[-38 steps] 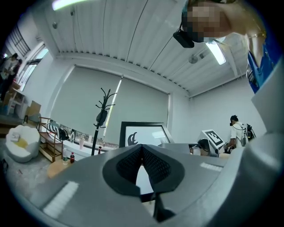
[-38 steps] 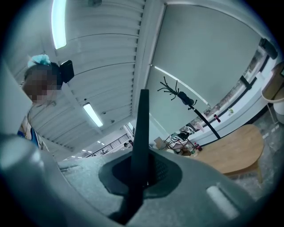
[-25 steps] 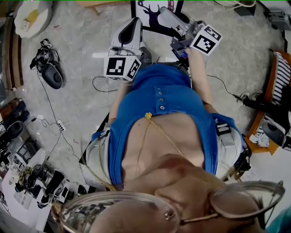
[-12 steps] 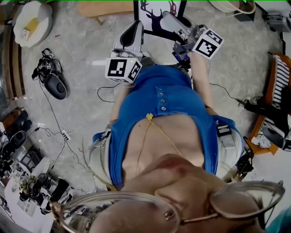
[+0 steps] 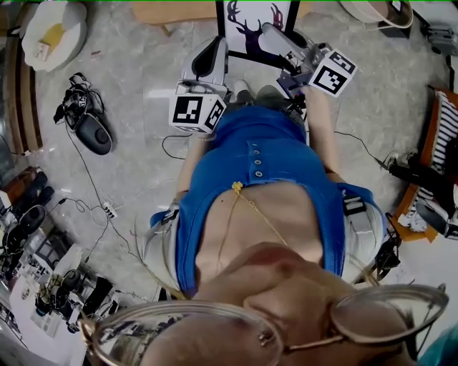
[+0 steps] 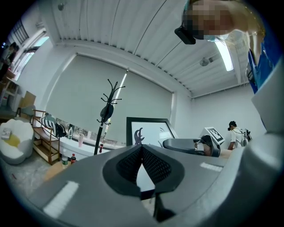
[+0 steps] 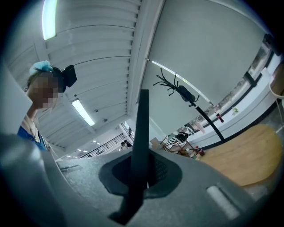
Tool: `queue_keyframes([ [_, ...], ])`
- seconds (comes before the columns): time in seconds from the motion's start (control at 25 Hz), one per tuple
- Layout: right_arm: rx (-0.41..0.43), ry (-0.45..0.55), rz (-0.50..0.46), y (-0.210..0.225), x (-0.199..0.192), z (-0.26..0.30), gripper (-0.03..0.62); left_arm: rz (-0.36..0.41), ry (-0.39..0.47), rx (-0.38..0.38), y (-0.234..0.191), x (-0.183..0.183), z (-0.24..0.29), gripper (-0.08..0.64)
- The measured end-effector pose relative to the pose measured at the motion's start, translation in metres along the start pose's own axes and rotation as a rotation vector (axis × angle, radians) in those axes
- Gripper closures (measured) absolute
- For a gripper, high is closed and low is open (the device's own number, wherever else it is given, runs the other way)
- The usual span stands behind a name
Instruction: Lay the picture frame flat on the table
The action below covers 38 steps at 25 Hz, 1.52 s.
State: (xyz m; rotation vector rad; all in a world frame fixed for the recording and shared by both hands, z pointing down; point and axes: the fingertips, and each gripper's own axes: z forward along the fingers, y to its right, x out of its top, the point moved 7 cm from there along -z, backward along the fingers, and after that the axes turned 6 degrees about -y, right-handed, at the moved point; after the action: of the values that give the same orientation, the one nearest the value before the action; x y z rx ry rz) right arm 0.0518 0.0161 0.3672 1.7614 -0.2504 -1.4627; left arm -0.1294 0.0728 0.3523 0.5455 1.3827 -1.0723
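Observation:
The picture frame (image 5: 252,32), black-edged with a dark deer print on white, stands upright in front of me at the top of the head view. My right gripper (image 5: 278,37) is shut on its right edge; in the right gripper view that edge is a thin dark bar (image 7: 141,133) pinched between the pads of the gripper (image 7: 142,174). My left gripper (image 5: 213,51) hovers by the frame's lower left side. In the left gripper view its pads (image 6: 142,148) meet at the tips with nothing gripped, and the frame (image 6: 148,129) shows beyond them.
A pale wooden tabletop (image 5: 172,11) lies behind the frame, also in the right gripper view (image 7: 248,150). Cables and a black device (image 5: 91,130) sit on the floor at left, clutter at lower left, a rack (image 5: 440,129) at right. A coat stand (image 6: 108,115) rises further off.
The head view has drifted, so frame and grippers sit slightly lower and further right in the picture. Both grippers keep their places against the frame.

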Motion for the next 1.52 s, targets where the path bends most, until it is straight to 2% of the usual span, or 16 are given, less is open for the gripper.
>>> queue_keyframes([
  [0.4,-0.020,0.001,0.022,0.000,-0.001,0.000,0.586,0.019,-0.016,-0.012,-0.001,0.003,0.003,0.560],
  [0.6,-0.020,0.033,0.042,0.000,-0.002,0.000,0.586,0.032,-0.037,-0.018,-0.001,0.002,0.005,0.560],
  [0.92,-0.048,0.058,0.019,0.009,0.004,0.005,0.586,0.054,-0.021,-0.045,-0.009,0.008,0.019,0.560],
  [1.24,0.001,0.034,0.032,0.033,0.025,0.009,0.586,0.059,-0.012,-0.018,-0.005,0.016,0.045,0.560],
  [1.52,0.039,0.016,0.041,0.049,0.037,0.012,0.586,0.057,-0.018,0.046,0.002,0.015,0.047,0.560],
])
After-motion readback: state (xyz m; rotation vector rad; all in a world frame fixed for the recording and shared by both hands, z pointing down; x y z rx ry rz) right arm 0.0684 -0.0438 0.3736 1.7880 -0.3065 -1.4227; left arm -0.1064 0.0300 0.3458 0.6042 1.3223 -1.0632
